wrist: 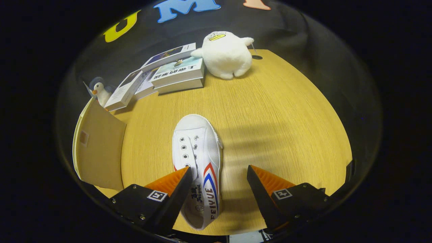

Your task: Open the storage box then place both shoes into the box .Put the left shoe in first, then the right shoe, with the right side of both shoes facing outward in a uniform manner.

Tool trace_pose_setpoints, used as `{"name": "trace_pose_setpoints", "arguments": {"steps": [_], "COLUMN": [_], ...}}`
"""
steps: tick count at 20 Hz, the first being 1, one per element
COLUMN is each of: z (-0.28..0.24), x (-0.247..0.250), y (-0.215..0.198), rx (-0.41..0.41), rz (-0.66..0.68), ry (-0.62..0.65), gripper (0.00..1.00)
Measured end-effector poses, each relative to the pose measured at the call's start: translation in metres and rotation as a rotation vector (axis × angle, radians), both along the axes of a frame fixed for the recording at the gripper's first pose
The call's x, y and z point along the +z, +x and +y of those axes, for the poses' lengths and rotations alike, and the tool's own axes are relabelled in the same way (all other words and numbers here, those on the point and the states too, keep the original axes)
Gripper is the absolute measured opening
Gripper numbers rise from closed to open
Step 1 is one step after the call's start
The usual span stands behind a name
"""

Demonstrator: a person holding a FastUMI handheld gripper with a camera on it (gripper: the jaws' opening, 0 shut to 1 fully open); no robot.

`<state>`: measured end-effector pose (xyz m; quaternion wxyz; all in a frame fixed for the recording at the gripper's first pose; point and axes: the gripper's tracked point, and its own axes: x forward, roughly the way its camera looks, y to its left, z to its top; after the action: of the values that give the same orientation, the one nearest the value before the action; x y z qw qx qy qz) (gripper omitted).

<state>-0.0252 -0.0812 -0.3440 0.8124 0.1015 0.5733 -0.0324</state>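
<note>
A white canvas shoe (199, 158) with red and blue side stripes lies on the wooden table (276, 114), toe pointing away from me. My gripper (219, 173) is open above its heel end. The left finger (168, 189) hangs over the shoe's opening; the right finger (270, 189) stands clear of the shoe, over bare table. Whether either finger touches the shoe I cannot tell. To the left stands the raised tan lid or wall of the storage box (99, 145); its inside is hidden.
At the back of the table lie several books (168, 74), with a white plush duck (226, 54) beside them on the right and a small penguin toy (99, 91) at the left. A small dark disc (257, 57) lies behind the duck.
</note>
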Motion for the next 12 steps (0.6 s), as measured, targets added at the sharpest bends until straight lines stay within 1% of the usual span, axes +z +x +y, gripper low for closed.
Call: {"name": "trace_pose_setpoints", "arguments": {"steps": [3, 4, 6, 7, 9, 11, 12], "z": [0.005, 0.003, 0.008, 0.009, 0.011, 0.016, 0.021], "x": [-0.01, -0.016, -0.019, -0.019, -0.019, -0.019, -0.018], "y": [0.004, 0.005, 0.005, 0.006, 0.005, 0.006, 0.006], "rx": [-0.001, 0.001, 0.0, -0.002, 0.002, 0.005, 0.002], "rz": [0.024, 0.029, 0.041, 0.043, 0.046, 0.046, 0.046], "ry": [0.004, -0.017, 0.0, 0.007, 0.018, 0.045, 0.064], "gripper": [0.98, 0.98, 0.97, 0.95, 0.88, 0.84, 0.71]}}
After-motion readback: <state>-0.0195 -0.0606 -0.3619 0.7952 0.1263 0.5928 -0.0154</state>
